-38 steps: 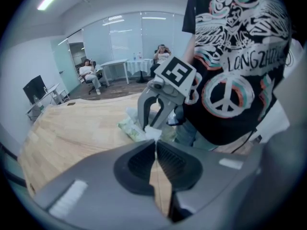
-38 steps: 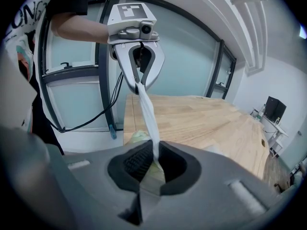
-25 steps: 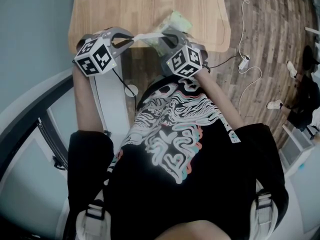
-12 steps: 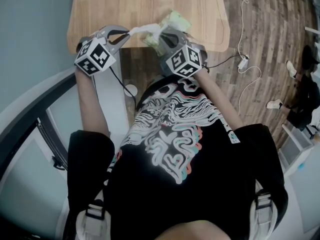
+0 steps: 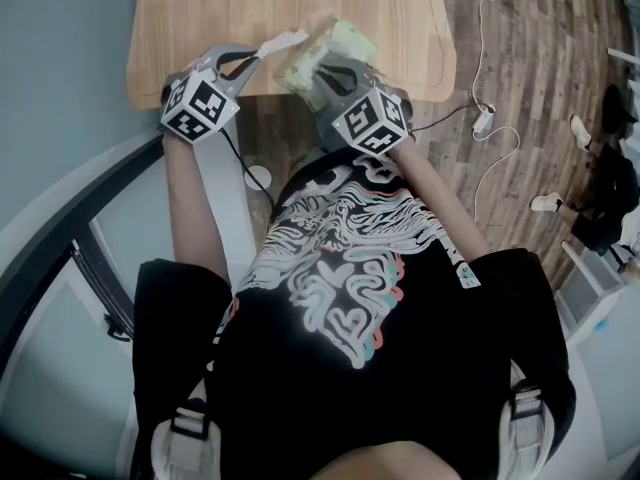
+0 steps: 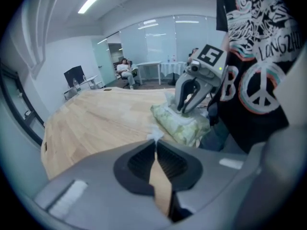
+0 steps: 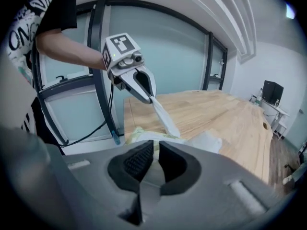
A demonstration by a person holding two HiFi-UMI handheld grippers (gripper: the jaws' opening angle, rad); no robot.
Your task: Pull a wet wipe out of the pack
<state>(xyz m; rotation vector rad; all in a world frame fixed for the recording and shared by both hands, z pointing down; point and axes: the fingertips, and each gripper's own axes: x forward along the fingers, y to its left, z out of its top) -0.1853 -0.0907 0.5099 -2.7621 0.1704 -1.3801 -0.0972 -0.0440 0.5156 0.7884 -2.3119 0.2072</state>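
Left gripper (image 5: 257,59) sits at the near edge of the wooden table (image 5: 230,8), jaws fully together w/ a white wet wipe (image 5: 282,43) pinched btwn the tips; in the left gripper view only a small white tuft (image 6: 155,134) shows past the closed pads. From the right gripper view the wipe (image 7: 164,115) hangs off the left gripper (image 7: 150,98) as a narrow twisted strip, slanting down toward the pack (image 7: 139,134); can't tell if its far end is clear of the opening or not. Pack (image 5: 338,46) is pale green, soft, lying tilted on the table near the front edge, just right of the wipe. Right gripper (image 5: 320,68) is on the pack's near end, pointing down at it; jaws almost closed, only a thin slit, w/ pale pack material in the slit, so it's nipping the pack. Left gripper view shows the same: right gripper (image 6: 184,109) standing on top of the pack (image 6: 180,123), tips sunk into the wrapper. Both marker cubes face up toward the head cam.
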